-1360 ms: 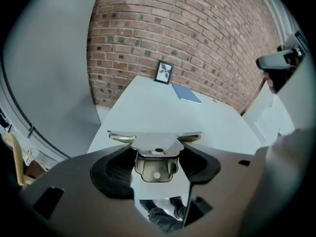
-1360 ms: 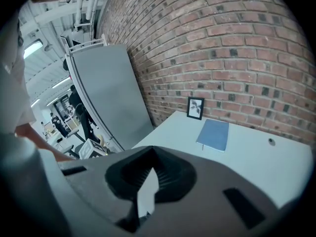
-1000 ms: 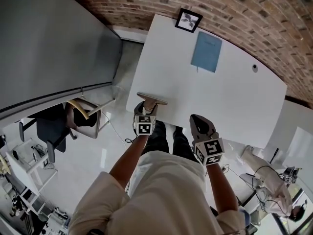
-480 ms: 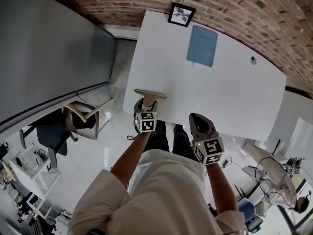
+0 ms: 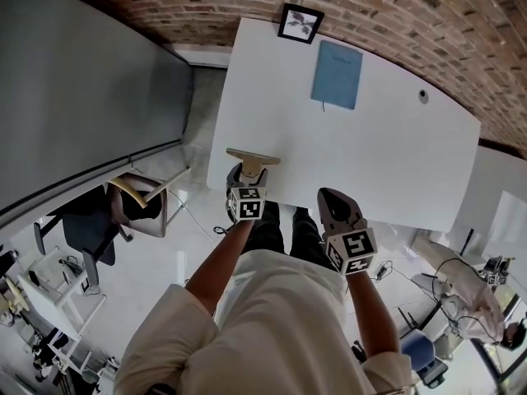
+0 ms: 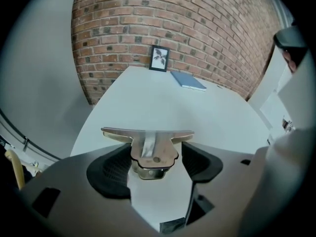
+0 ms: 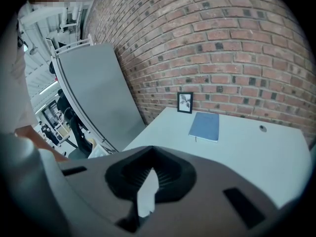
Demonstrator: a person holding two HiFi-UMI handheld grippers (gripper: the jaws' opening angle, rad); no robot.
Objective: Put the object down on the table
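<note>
A tan T-shaped metal tool lies on the white table at its near left edge, crossbar away from me; the head view shows the tool there too. My left gripper has its jaws on either side of the tool's stem and they are opening; a gap shows at the right pad. From above, the left gripper sits just behind the tool. My right gripper hovers off the table's near edge, shut and empty, its pads meeting at the tip.
A blue notebook and a small framed picture lie at the table's far side by the brick wall. A cable hole is at the far right. A grey partition and a chair stand to the left.
The head view has shifted slightly. The tool and the left gripper stay at the table's near left edge; the right gripper has not moved.
</note>
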